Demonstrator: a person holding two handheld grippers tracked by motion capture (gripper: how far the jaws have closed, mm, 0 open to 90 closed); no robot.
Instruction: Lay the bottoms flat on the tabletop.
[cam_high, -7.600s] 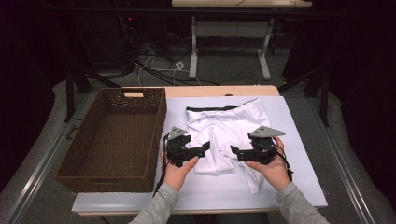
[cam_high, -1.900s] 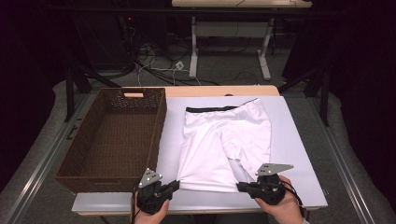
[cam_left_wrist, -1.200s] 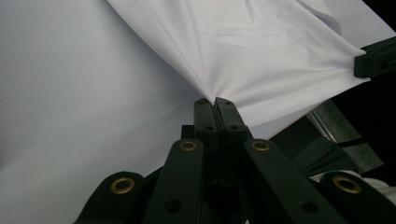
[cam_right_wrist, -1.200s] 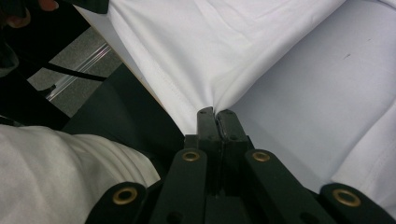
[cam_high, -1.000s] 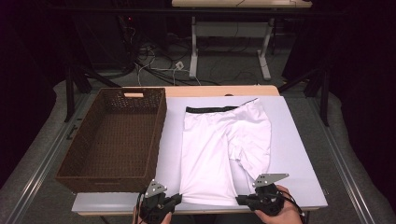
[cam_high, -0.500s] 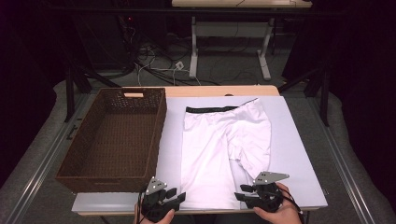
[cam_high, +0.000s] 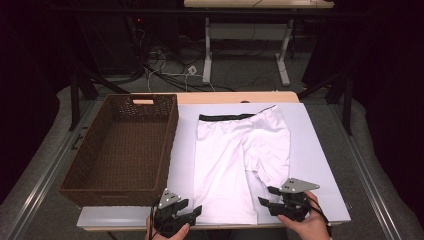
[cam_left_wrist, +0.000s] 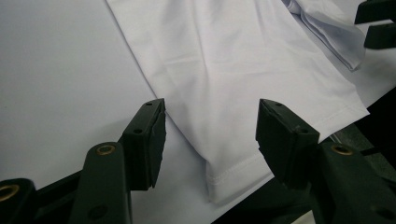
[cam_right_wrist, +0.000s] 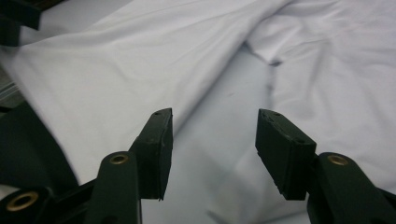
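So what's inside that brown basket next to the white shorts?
The brown basket looks empty in the high view: its woven floor and far walls show bare. The strip of floor just behind its near wall is hidden by that wall. The white shorts lie beside it on the white sheet.

Bench (cam_high: 320, 150) right of the shorts (cam_high: 235, 155) is a bare strip, open for a pass from the near edge to the far one. Narrow bare gap between shorts and basket (cam_high: 122, 150), reachable from the near edge. Basket wall blocks the left side; entry there only from above. Bare bench also between the two legs near the right gripper (cam_high: 270, 200).
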